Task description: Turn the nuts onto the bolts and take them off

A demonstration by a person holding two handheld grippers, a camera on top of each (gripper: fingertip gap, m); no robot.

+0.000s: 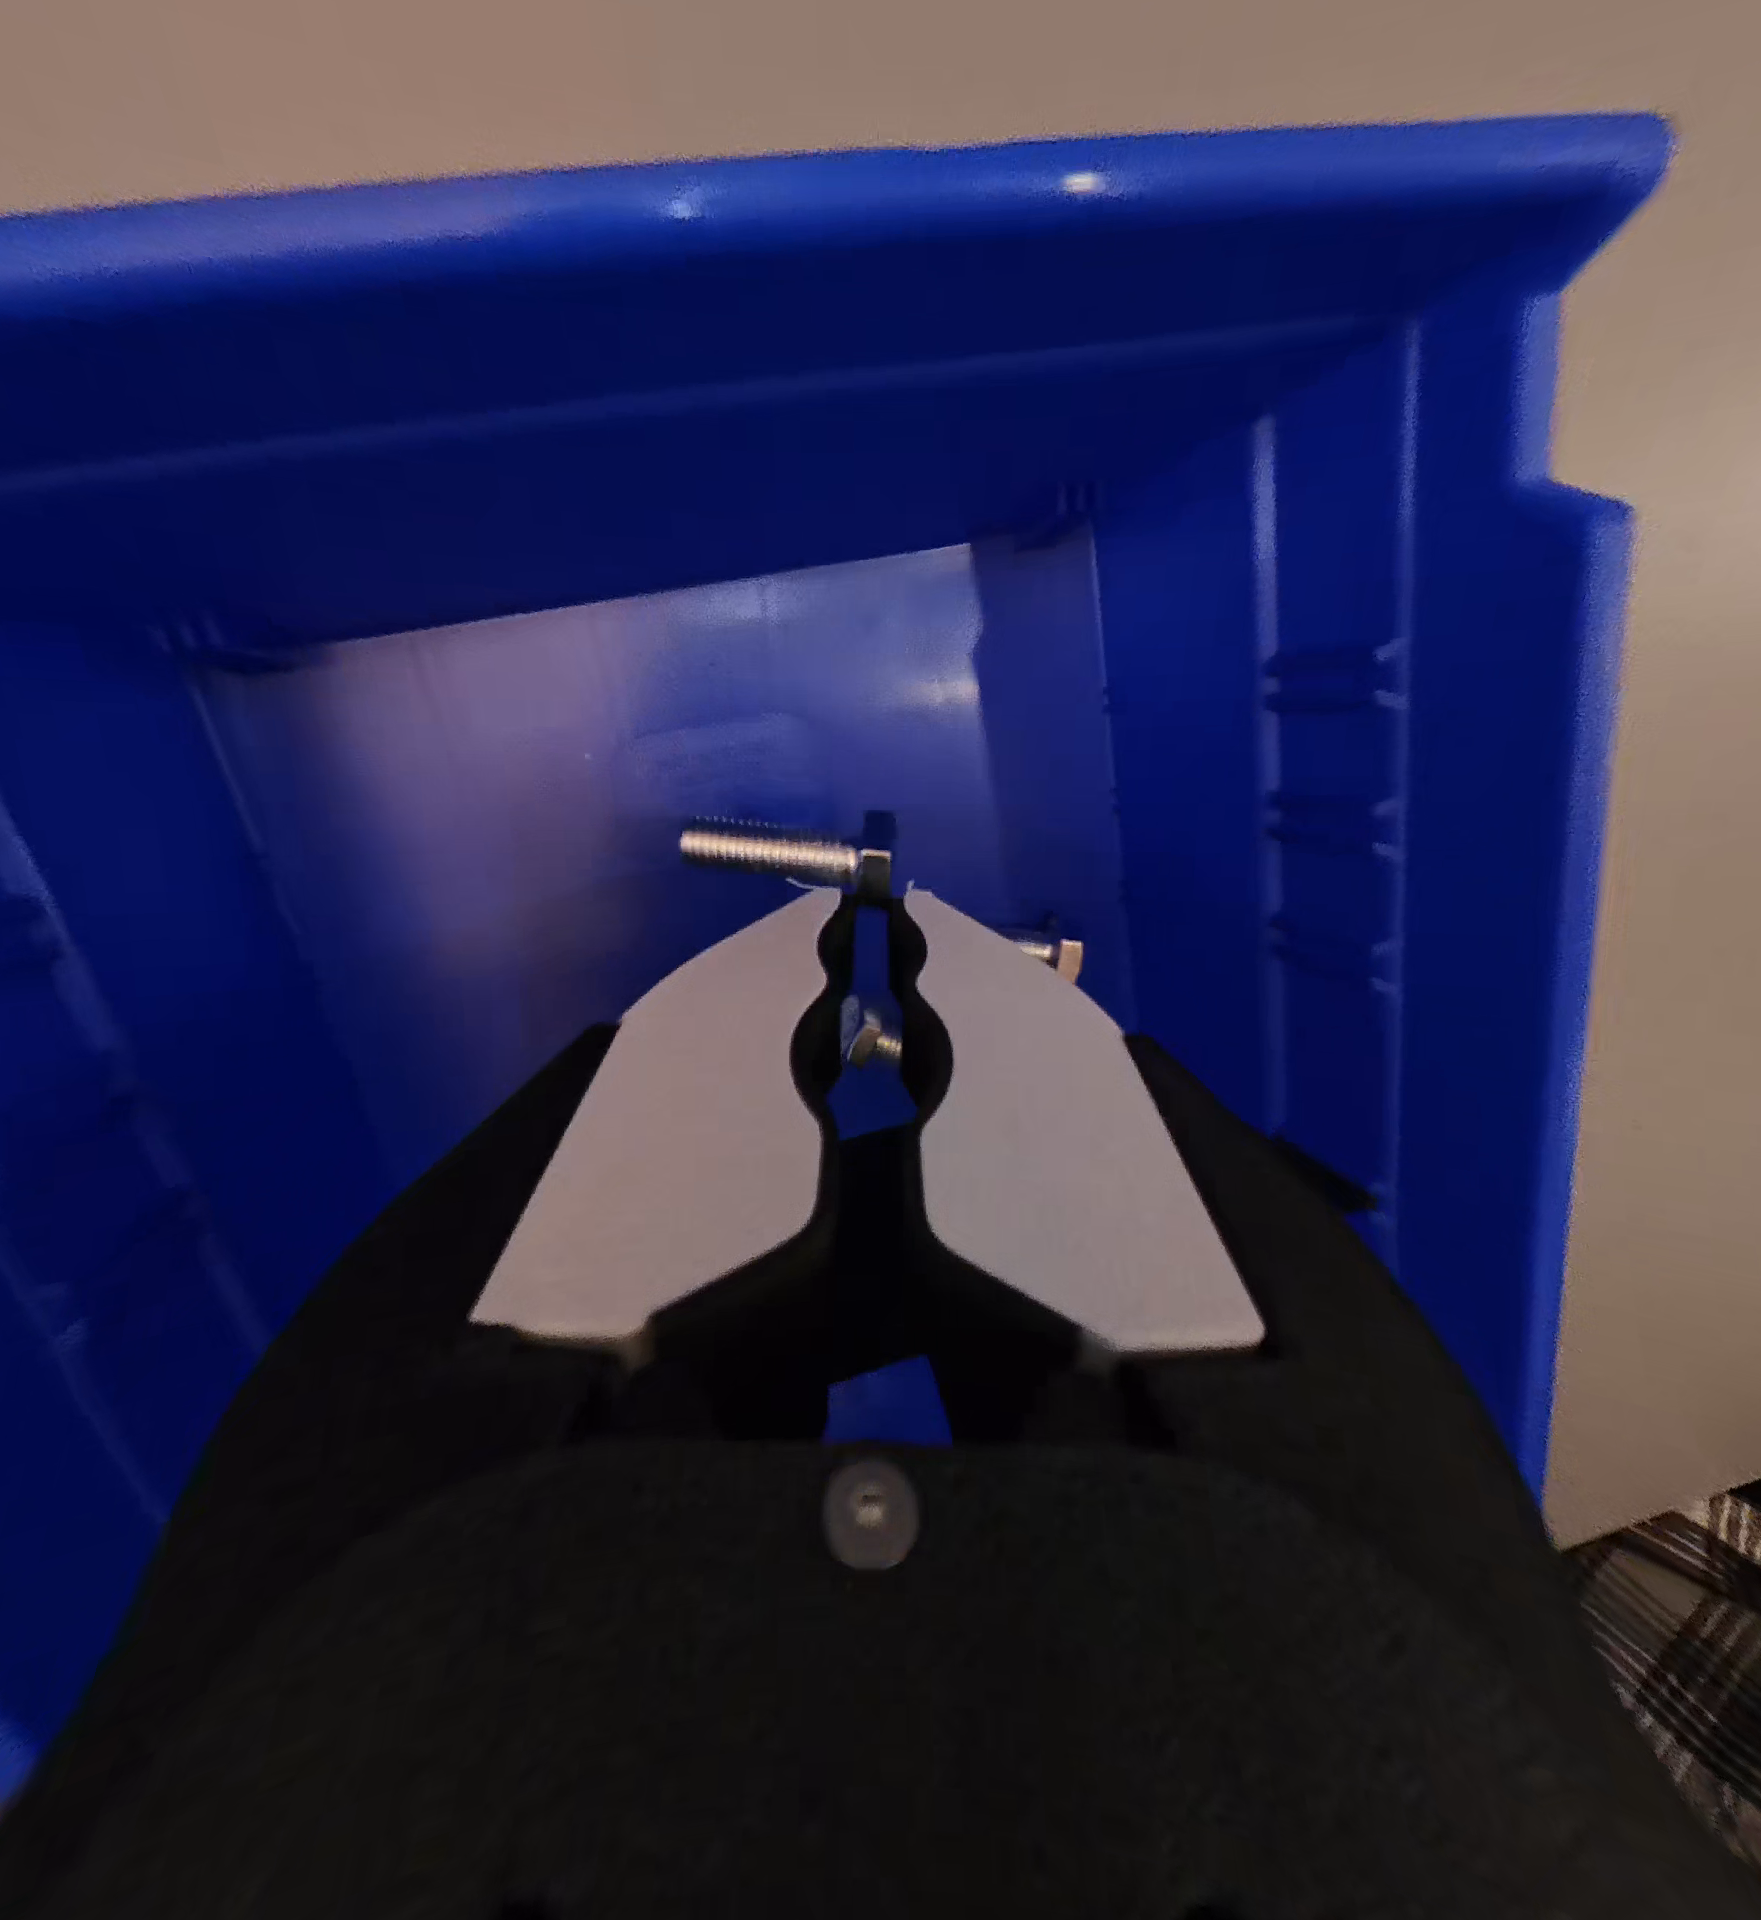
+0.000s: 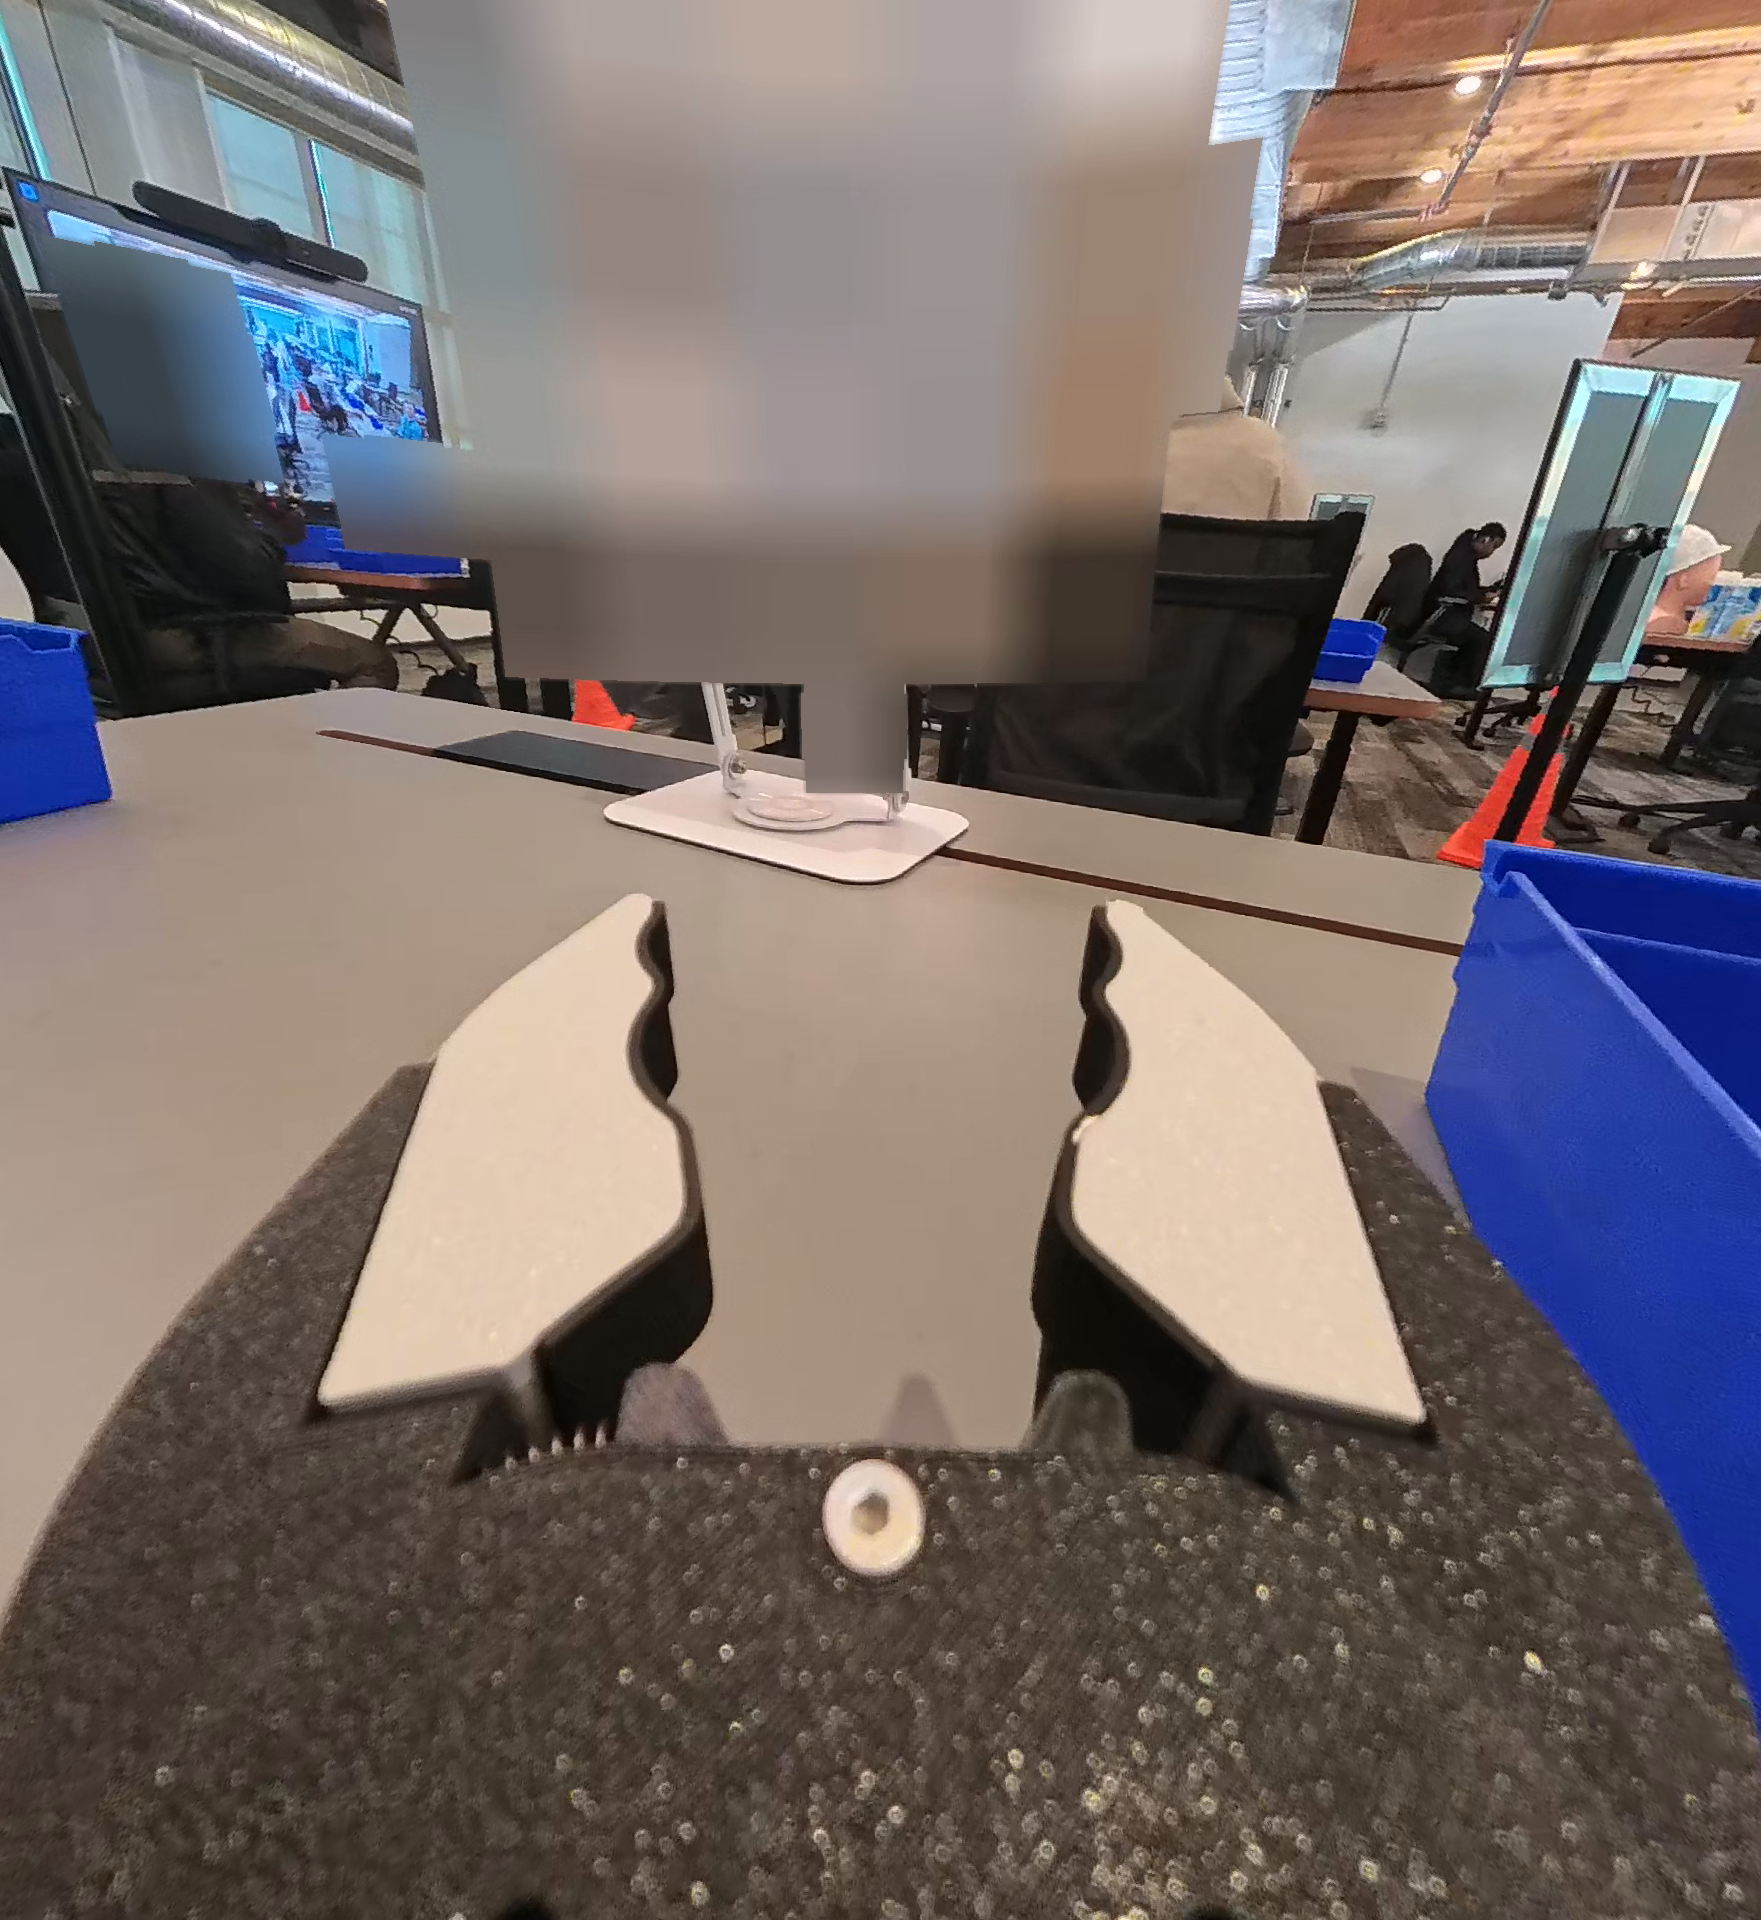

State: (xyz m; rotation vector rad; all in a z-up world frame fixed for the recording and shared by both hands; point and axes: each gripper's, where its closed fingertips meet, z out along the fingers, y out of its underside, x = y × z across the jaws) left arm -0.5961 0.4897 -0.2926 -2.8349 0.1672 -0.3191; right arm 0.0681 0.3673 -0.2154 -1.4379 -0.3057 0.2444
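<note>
In the left wrist view my left gripper (image 1: 874, 899) reaches into a blue plastic bin (image 1: 855, 332) and is shut on the hex head of a silver bolt (image 1: 767, 847), whose threaded shaft sticks out to the left. Two more bolts lie on the bin floor: one (image 1: 874, 1044) seen through the gap between the fingers, one (image 1: 1052, 951) just right of the fingertips. In the right wrist view my right gripper (image 2: 876, 925) is open and empty, held above the grey table (image 2: 180, 987). No nut is visible.
A blue bin (image 2: 1624, 1122) stands at the right of the right gripper, another blue bin (image 2: 3, 717) at the far left. A white stand base (image 2: 788, 826) sits ahead on the table. Chairs, desks, orange cones and seated people fill the room behind. One gripper's finger ends stand about 70 centimeters off the other's.
</note>
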